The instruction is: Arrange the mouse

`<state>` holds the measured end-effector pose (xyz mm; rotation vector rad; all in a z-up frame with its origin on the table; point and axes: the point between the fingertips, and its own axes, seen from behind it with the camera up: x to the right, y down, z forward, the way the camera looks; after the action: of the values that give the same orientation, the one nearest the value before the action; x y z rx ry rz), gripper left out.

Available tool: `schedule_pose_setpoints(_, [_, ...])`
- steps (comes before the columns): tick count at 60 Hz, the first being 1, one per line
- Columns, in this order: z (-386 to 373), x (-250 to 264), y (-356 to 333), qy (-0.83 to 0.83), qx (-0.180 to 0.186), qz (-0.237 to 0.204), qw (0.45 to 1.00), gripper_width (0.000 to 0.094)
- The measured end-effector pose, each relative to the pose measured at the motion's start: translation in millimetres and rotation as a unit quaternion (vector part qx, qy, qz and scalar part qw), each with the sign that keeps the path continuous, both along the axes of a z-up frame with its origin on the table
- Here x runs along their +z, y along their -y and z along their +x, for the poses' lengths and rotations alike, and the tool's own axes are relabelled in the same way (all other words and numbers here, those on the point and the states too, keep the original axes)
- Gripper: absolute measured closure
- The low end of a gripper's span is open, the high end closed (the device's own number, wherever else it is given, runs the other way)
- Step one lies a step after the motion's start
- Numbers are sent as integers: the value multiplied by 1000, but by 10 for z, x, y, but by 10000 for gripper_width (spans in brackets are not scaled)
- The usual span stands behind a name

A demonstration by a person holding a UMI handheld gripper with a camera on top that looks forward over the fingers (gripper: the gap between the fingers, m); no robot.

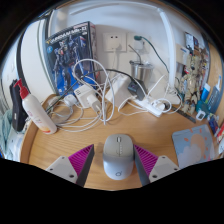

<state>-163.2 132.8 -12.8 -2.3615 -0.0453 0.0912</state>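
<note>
A light grey computer mouse (117,156) lies on the wooden desk (75,137), between my two fingers. My gripper (113,164) is open: the magenta pads (82,161) stand at either side of the mouse, close to its flanks, with a thin gap showing on each side. The mouse rests on the desk with its wheel end pointing away from me.
A grey mouse pad (194,145) lies just right of the right finger. Beyond the mouse are tangled white cables and a power strip (152,103). A robot-figure box (70,55) stands at the back left, and a figurine (187,80) at the back right.
</note>
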Motion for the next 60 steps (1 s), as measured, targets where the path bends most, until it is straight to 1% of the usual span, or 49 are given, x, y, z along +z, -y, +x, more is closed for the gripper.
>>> schedule_pose_setpoints(7, [-28,-5,-45,9,10,2,1000,209])
schedule_pose_setpoints(13, [-13,-13,-71,19,13,4,1000,286])
schedule_pose_setpoints(19, [20,-23,-100,20,4,10,1000,409])
schedule_pose_setpoints(25, [38,-15,-100,16,5,5,1000,449])
schedule_pose_setpoints(26, [46,-12,-106,16,4,7,1000,489])
schedule_pose_setpoints(29, [52,-11,-111,15,1,9,1000,502])
schedule_pose_setpoints(32, [56,-27,-102,26,7,7,1000,546])
schedule_pose_setpoints(33, [56,-29,-105,29,10,7,999,529])
schedule_pose_setpoints(34, [53,-30,-108,31,11,7,999,574])
schedule_pose_setpoints(35, [51,-32,-102,30,12,5,999,592])
schedule_pose_setpoints(38, [48,-27,-100,25,14,2,1000,595])
schedule_pose_setpoints(39, [43,-17,-107,23,16,4,1000,633])
schedule_pose_setpoints(43, [99,0,-75,22,16,-5,1000,632])
schedule_pose_setpoints(48, [227,382,-21,34,31,12,999,631])
schedule_pose_setpoints(50, [293,666,-16,41,41,33,998,632])
schedule_pose_setpoints(55, [578,1438,40,53,46,84,994,633])
schedule_pose_setpoints(60, [1022,2159,63,66,33,134,988,632])
